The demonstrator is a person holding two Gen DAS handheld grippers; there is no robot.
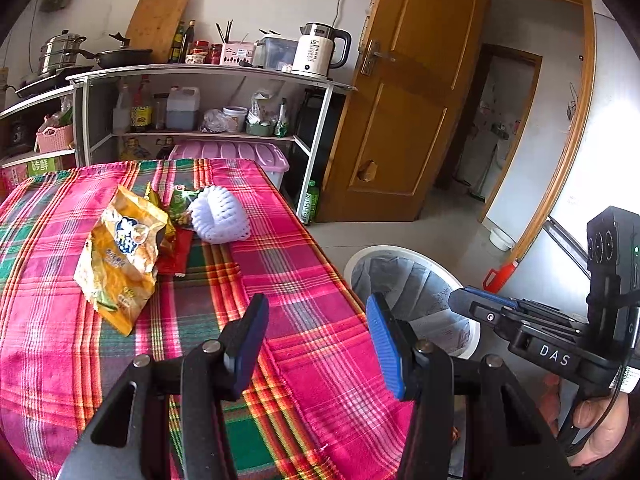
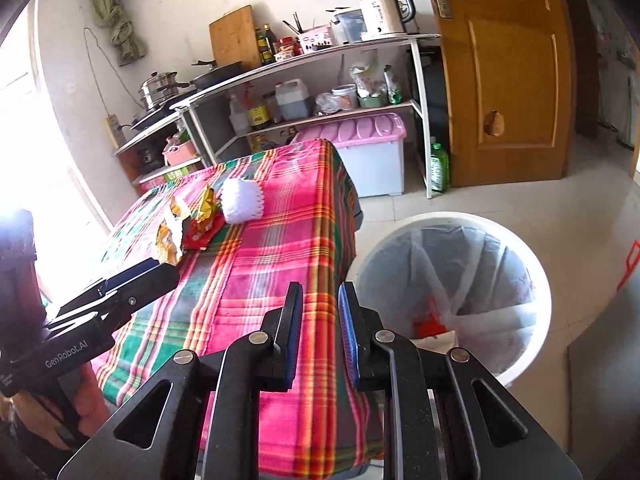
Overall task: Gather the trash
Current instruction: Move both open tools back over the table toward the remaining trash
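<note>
On the plaid tablecloth [image 1: 304, 280] lie a crumpled yellow snack bag [image 1: 120, 256], a red wrapper [image 1: 176, 254], a green and gold wrapper [image 1: 180, 200] and a white foam fruit net [image 1: 218, 216]. My left gripper [image 1: 316, 340] is open and empty over the table's near right part. My right gripper [image 2: 320, 328] is open with a narrow gap, empty, above the table's edge beside the white lined bin [image 2: 520, 248]. The bin [image 1: 400, 250] holds a red scrap [image 2: 430, 326]. The same trash shows in the right wrist view: bag [image 2: 170, 236], net [image 2: 242, 200].
A shelf unit [image 1: 208, 76] with kettle, pans and bottles stands behind the table. A pink-lidded storage box [image 1: 240, 154] sits under it. A wooden door [image 1: 404, 92] is open to the right. A green bottle [image 2: 439, 168] stands on the tiled floor.
</note>
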